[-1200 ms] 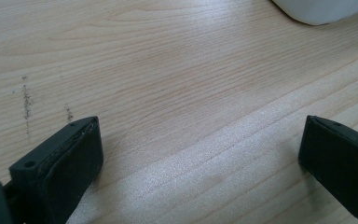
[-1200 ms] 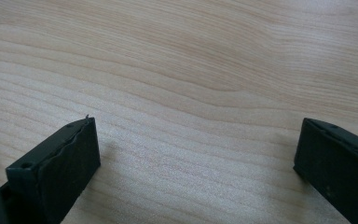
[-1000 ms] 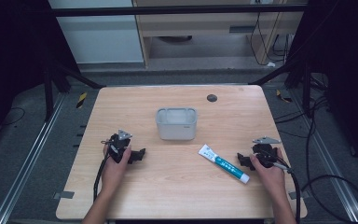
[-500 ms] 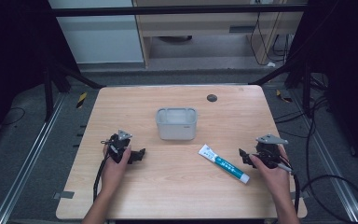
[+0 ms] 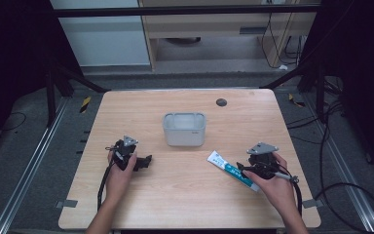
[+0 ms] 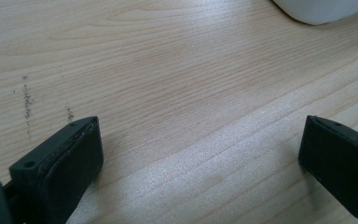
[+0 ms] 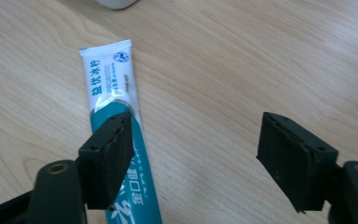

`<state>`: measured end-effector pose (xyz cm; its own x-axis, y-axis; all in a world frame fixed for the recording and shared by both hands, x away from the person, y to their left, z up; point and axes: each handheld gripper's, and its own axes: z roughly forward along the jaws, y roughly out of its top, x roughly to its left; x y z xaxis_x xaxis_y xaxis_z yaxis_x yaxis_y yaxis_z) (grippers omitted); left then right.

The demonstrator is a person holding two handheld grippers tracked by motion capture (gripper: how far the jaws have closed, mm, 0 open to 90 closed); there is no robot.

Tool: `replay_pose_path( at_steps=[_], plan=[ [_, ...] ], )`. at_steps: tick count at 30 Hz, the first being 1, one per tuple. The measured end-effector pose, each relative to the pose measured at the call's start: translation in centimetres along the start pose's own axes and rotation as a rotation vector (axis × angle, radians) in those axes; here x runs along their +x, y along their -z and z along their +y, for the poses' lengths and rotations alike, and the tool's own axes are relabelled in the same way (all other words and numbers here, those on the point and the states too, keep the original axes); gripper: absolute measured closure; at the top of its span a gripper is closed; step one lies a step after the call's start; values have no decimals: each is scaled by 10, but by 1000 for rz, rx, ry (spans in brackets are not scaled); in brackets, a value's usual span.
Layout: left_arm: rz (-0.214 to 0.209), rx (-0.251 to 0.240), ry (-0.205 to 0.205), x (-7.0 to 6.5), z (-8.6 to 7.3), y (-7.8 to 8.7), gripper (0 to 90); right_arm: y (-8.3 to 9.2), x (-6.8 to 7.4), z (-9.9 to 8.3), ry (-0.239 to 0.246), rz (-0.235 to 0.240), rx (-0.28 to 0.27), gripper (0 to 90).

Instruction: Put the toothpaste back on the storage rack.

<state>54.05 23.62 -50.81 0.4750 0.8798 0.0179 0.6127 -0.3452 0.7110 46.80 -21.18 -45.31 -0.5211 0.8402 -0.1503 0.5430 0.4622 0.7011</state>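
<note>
Wooden table [image 5: 185, 195] on a grey floor [image 5: 24, 146], dark frame rails to both sides, pale cabinets behind. White tub [image 5: 184, 129] near the table's middle. Toothpaste tube [image 5: 233, 170] lies flat toward the right front corner, long axis diagonal: flat crimped end toward the tub, other end toward the front edge, under the right gripper [image 5: 246, 169]. Right gripper view: jaws spread, one jaw over the tube [image 7: 116, 140], nothing pinched; they have just been closing. Since the earlier frames this gripper has shifted from right of the tube to over it. Left gripper [image 5: 146, 162] near the left edge, unmoved, jaws spread over bare wood.
</note>
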Motion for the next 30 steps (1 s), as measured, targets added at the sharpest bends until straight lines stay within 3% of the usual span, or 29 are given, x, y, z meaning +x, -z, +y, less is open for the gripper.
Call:
replay_pose_path(
  at_steps=[4, 9, 18, 30],
  plan=[
    [0, 0, 0, 0, 0, 0, 0, -3, 0, 5, -8, 53, 44, 308],
    [0, 0, 0, 0, 0, 0, 0, -6, 4, 16, 18, 93, 108, 313],
    [0, 0, 0, 0, 0, 0, 0, -9, 13, 43, 122, 112, 192, 341],
    [0, -1, 1, 0, 0, 0, 0, -10, 18, 68, 194, 121, 247, 408]
  ],
)
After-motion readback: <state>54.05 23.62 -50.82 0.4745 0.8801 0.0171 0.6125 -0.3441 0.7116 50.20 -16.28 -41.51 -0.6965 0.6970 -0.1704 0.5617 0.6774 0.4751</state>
